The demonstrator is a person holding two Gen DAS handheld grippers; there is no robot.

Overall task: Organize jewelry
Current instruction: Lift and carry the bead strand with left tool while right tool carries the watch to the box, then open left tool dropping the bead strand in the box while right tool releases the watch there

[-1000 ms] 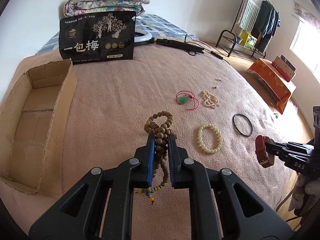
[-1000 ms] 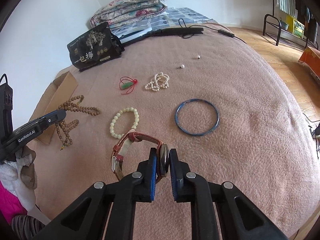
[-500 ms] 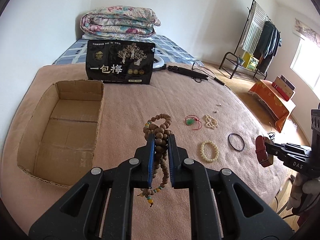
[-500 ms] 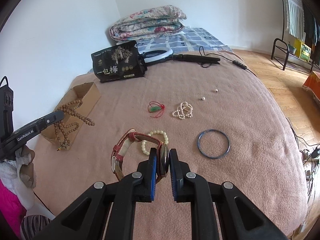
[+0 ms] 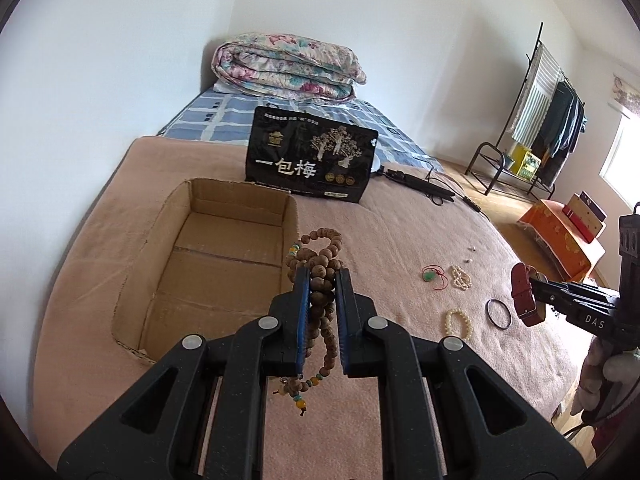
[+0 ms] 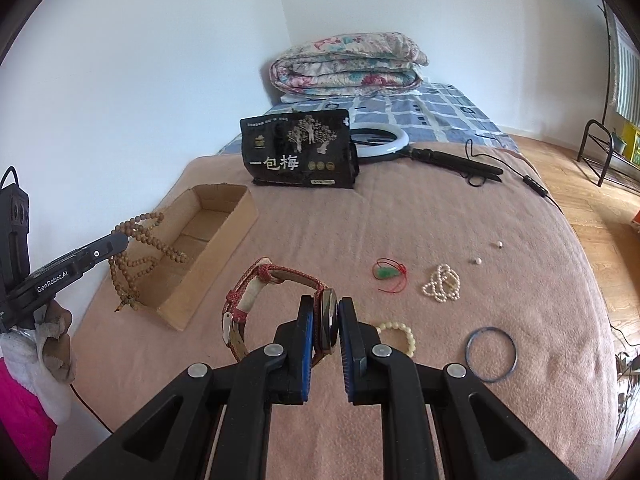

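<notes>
Compared with a second ago, both grippers raised well clear of the pink blanket, the jewelry on it now smaller and lower in both views, the cardboard box now nearly centred under the left view instead of off at its left edge. Grips unchanged: left gripper clamped narrow on one long strand of brown wooden beads, looped above the fingers and dangling below them with a few coloured beads at the tail, hanging in the air near the box's right wall; right gripper clamped narrow on the case of one wristwatch with a red strap, the strap arching out to the left, held above the near part of the blanket. Left lying on the blanket, right of the box: one green pendant on red cord, one heap of small pearls just right of it, one cream bead bracelet nearer, one thin dark bangle near right, two loose pearls farther right. At the far edge: one black snack bag standing upright, one ring light behind it with its black handle and cord, one folded floral quilt farthest back. One box, open-topped, nothing inside.
</notes>
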